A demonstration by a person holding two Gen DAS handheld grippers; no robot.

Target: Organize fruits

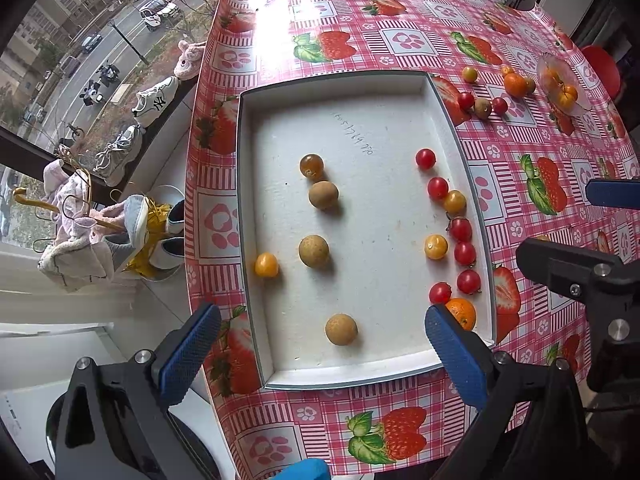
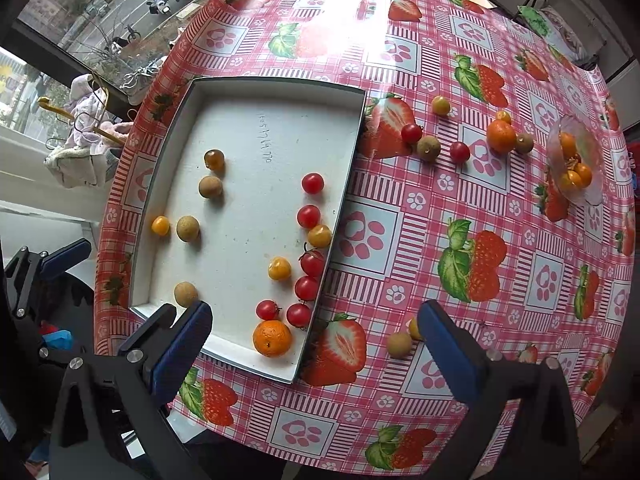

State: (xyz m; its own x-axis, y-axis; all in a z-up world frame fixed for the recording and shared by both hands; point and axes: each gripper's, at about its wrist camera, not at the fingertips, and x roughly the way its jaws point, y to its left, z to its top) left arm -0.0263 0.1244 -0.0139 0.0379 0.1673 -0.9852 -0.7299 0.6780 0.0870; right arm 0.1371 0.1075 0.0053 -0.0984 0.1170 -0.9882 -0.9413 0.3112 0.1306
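Left wrist view: the left gripper (image 1: 320, 344) is held spread wide and empty above the near edge of the white tray (image 1: 256, 288).
Tray, left part: a yellow cherry tomato (image 1: 266, 265) is seen near the left wall, with four brown longans (image 1: 313, 251) lined up just to its right.
Tray, right part: red cherry tomatoes (image 1: 460, 229) and two yellow ones are strung along the right wall; a mandarin (image 1: 463, 312) is lodged in the near right corner.
Right wrist view: the right gripper (image 2: 316, 352) is likewise spread wide, nothing between its pads (image 2: 452, 356).
Table (image 2: 400, 200), near edge: one loose longan (image 2: 399, 345) is found beside the right pad, a yellow fruit touching it and half hidden.
Table, far right: scattered fruit (image 2: 429, 148) and a second mandarin (image 2: 501, 136) lie loose; a glass bowl (image 2: 560, 136) of orange fruit is set beyond them.
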